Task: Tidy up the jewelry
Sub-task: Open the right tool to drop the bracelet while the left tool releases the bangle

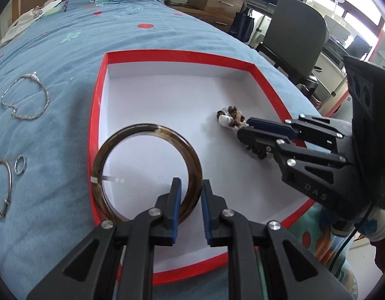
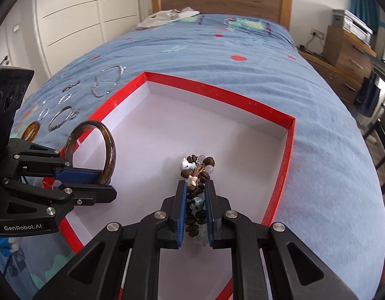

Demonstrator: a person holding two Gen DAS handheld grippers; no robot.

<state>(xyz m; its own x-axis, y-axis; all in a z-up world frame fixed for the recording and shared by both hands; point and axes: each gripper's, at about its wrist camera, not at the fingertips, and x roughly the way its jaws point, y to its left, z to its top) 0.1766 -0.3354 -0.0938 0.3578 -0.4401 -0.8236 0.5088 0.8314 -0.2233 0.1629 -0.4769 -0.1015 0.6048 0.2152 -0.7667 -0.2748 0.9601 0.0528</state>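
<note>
Nearest to me, my left gripper [image 1: 190,200] is clamped on the dark brown translucent bangle [image 1: 147,172], the blue pads pinching the ring's near rim. The bangle stands almost on edge over the near left corner of the shallow red cardboard tray with the white floor [image 1: 97,105]. Risk one: the grip is on a narrow, glossy, curved band. If I let go while it stands upright, I judge it will roll or tip, and its far arc looks close to the red wall, so it could land half on the rim or outside on the blanket.

My right gripper [image 2: 195,207] is closed on the bracelet of dark brown bean-shaped beads with pale charms [image 2: 196,177]. One bunch of beads sticks out past the fingertips; a looser strand hangs back between the fingers [image 2: 182,210]. I cannot tell whether the front bunch touches the tray floor. Risk two: on opening, the hanging strand may snag on the ribbed pads and drag out as I pull back.

The two tools sit close together over the tray, left tip just beside the right one's path. Swinging either sideways risks a knock.

Beyond the left tongs, on the blue blanket [image 2: 242,80]: a silver chain [image 1: 27,97], a thin silver bangle [image 1: 2,190], a small silver ring [image 1: 19,164]. A careless retreat could sweep them into the soft folds.
</note>
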